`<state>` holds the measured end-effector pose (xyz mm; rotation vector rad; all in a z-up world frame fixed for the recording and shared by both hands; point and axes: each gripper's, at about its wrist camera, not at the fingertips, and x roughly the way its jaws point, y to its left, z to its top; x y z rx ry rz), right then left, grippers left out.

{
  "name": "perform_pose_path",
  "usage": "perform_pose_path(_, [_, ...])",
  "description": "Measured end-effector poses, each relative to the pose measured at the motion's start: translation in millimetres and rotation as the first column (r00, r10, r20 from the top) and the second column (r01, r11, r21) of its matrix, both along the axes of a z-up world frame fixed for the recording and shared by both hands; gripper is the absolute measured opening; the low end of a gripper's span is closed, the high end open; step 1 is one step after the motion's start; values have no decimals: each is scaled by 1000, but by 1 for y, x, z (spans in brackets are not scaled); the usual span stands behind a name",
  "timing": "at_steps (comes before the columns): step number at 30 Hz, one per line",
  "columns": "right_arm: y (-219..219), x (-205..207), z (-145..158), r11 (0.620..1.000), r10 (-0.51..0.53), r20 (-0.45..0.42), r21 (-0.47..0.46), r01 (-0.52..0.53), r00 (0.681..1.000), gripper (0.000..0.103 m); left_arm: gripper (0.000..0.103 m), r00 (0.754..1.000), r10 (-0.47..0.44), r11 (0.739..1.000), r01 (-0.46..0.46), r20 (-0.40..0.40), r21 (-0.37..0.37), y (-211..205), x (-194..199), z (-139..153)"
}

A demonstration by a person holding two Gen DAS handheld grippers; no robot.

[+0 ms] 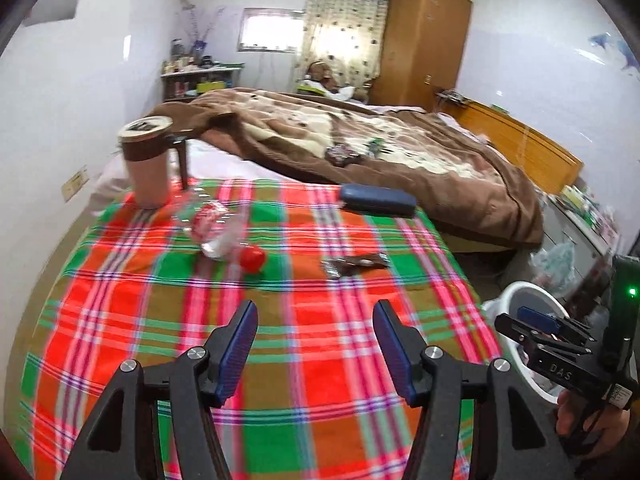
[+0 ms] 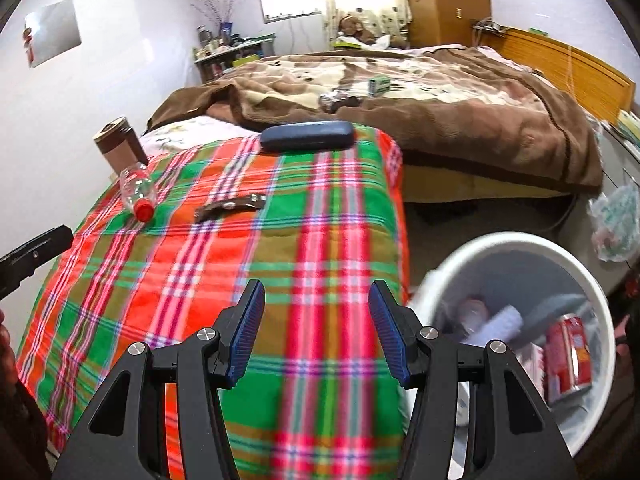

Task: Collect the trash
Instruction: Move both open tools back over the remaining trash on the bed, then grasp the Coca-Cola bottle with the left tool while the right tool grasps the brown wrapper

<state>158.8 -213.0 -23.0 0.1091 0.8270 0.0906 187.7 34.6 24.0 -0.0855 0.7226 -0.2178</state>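
Bedroom with pale walls, daylight coming through a curtained window

White walls are enclosing the room, and a patterned curtain is glowing with daylight beside a small window. A tall wooden wardrobe is standing in the far corner. A brown blanket is lying rumpled over the bed, its wooden headboard sitting against the right wall. A cluttered shelf, perhaps a dresser, is standing by the far wall.
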Motion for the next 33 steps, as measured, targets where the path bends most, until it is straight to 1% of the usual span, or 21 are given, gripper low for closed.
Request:
perform_pose_path(3, [13, 12, -1, 999, 43, -4, -11, -43, 999, 56, 60, 999, 50, 999, -50, -11, -17, 25, 11, -2])
perform_pose_path(7, [30, 27, -3, 995, 92, -5, -41, -92, 996, 56, 60, 995, 94, 995, -94, -29, -14, 45, 26, -8])
perform_pose_path(11, [43, 45, -7, 988, 144, -8, -56, -144, 990, 56, 61, 993, 113, 994, -113, -47, -8, 57, 42, -13])
perform_pose_path(14, [50, 59, -9, 983, 179, -8, -44, -180, 984, 56, 62, 991, 124, 992, -125, -55, -10, 63, 58, -15])
perform_pose_path(16, [56, 69, -12, 977, 211, -16, -39, -212, 977, 56, 66, 991, 123, 992, -124, -60, -11, 66, 70, -16])
perform_pose_path(20, [69, 89, -16, 961, 269, -17, -64, -269, 963, 56, 67, 987, 129, 991, -132, -97, -22, 70, 96, -22])
perform_pose_path(24, [79, 105, -20, 939, 329, -3, -101, -328, 944, 56, 67, 983, 142, 990, -143, -117, -8, 70, 120, -26])
perform_pose_path(25, [81, 110, -22, 930, 353, -6, -104, -351, 936, 57, 67, 983, 143, 989, -145, -119, -6, 70, 127, -26])
perform_pose_path(27, [82, 118, -25, 914, 397, -21, -85, -397, 918, 61, 67, 981, 148, 989, -150, -124, -4, 71, 139, -28])
perform_pose_path(29, [85, 121, -29, 895, 438, -35, -80, -439, 898, 61, 67, 976, 156, 987, -160, -150, -15, 73, 152, -34])
perform_pose_path(30, [87, 123, -31, 886, 453, -38, -91, -454, 891, 61, 67, 971, 173, 984, -177, -166, -10, 74, 158, -38])
perform_pose_path(33, [90, 127, -36, 859, 497, -50, -110, -499, 866, 62, 67, 965, 184, 983, -186, -187, 7, 73, 170, -47])
